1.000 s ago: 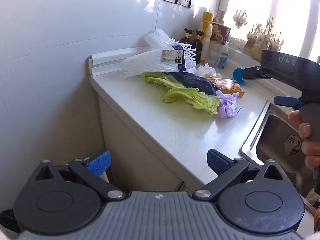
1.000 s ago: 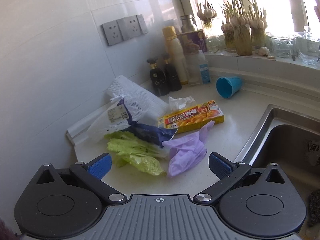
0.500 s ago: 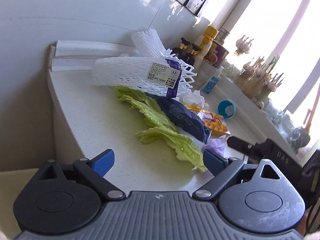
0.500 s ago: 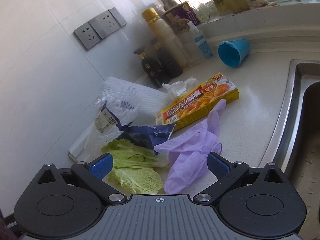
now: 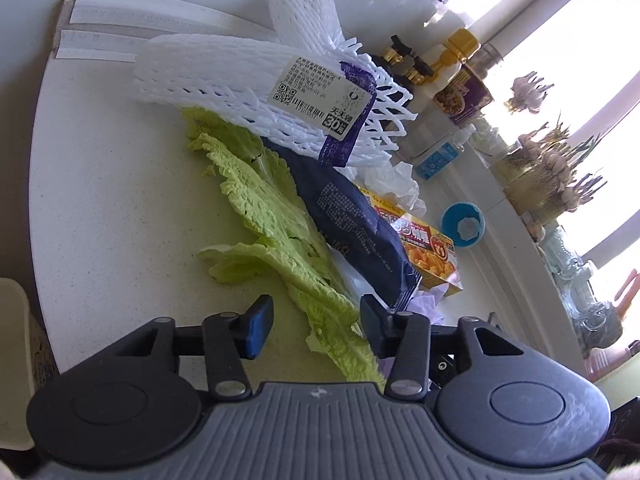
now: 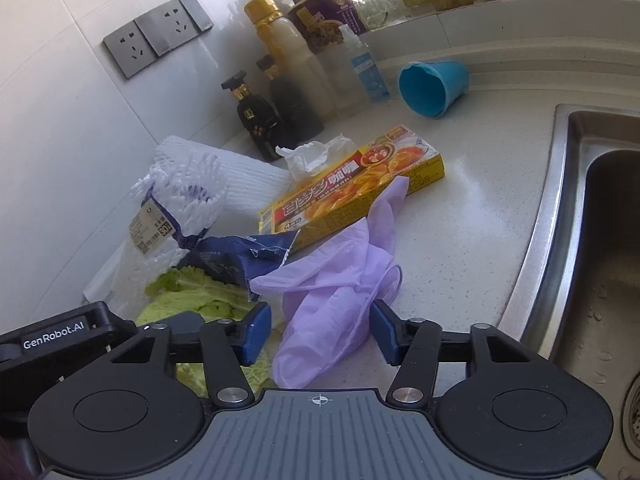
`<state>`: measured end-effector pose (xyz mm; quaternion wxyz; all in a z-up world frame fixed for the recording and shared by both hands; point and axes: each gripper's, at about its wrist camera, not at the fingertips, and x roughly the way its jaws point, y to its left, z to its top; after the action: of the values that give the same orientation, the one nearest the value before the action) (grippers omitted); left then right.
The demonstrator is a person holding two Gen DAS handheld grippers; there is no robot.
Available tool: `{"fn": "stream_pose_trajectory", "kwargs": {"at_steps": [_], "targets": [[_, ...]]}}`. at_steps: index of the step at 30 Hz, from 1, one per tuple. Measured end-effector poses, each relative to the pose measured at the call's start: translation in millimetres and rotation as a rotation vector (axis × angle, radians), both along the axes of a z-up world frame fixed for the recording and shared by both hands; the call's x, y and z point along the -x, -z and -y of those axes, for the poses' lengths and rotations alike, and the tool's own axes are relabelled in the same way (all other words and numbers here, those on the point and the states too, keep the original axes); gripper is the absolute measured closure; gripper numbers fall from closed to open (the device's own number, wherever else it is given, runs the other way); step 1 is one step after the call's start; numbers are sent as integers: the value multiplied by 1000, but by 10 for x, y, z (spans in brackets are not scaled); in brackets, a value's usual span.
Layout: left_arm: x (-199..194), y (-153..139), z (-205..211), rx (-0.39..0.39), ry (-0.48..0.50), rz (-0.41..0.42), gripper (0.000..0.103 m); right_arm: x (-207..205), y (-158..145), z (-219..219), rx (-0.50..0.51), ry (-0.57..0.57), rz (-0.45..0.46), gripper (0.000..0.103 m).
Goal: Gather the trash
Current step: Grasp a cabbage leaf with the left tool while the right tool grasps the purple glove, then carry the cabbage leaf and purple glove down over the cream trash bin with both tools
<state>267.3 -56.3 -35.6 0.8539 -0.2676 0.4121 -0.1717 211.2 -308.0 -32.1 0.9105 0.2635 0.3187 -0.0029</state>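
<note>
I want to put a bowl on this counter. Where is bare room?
Bare counter lies between the yellow box, the blue cup and the sink; also left of the cabbage leaves. The trash pile around the purple glove is crowded.

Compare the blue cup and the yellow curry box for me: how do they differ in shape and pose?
The blue cup is round and lies tipped on its side, mouth open toward the camera; the yellow curry box is a flat rectangular carton lying face up. The cup sits bare by the windowsill step, while the box has a purple glove draped over one edge. Both rest on the white counter.
</note>
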Motion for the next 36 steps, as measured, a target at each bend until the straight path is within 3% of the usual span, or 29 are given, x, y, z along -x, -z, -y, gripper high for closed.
{"fn": "stream_pose_trajectory", "kwargs": {"at_steps": [6,9,16,24,36], "targets": [[114,19,-112,-14,-33,17,86,-21,35,68,20,34,-19,89],[131,33,-149,-13,-39,16,95,-18,65,147,-23,52,-30,96],[229,-32,-260,19,-45,27,99,23,108,338,-173,71,-21,100],[395,-233,-421,26,-64,86,99,112,26,476,-271,85,40,101],[576,-402,-709,65,-76,100,100,186,-97,431,-332,31,119,101]]}}
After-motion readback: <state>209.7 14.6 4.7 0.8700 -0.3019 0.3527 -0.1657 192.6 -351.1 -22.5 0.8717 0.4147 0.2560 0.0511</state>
